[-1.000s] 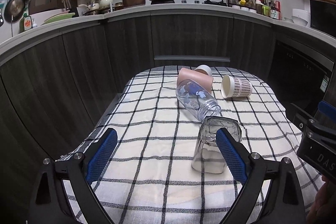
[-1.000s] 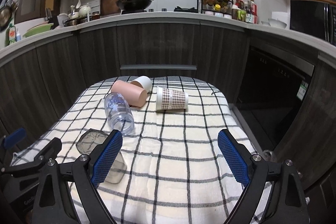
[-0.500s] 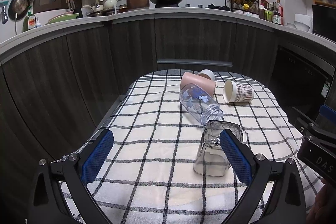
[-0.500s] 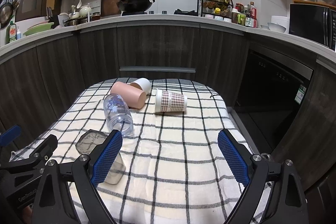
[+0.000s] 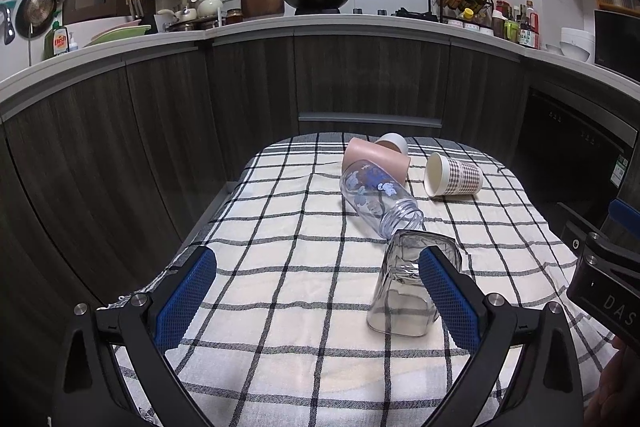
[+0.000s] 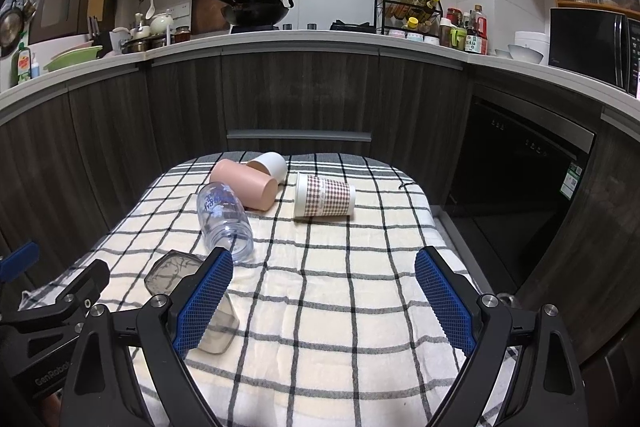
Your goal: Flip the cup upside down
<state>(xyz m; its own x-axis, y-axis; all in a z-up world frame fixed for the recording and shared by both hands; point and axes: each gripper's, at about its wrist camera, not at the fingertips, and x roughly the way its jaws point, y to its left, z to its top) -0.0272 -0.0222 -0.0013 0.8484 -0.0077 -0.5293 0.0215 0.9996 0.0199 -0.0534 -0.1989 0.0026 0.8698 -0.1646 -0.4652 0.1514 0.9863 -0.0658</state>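
Observation:
A clear square glass cup stands upside down on the checked cloth, tilted a little, its base up; it also shows in the right wrist view. My left gripper is open and empty, its right finger in front of the glass. My right gripper is open and empty, the glass behind its left finger. A clear bottle with blue flowers, a pink cup, a white cup and a checked paper cup lie on their sides further back.
The table with the checked cloth stands before dark curved kitchen cabinets. The right gripper's body shows at the right edge of the left wrist view. A dishwasher front is to the right.
Both grippers have drawn back and risen slightly from the table. The glass stays upside down where it stood. Both stay open.

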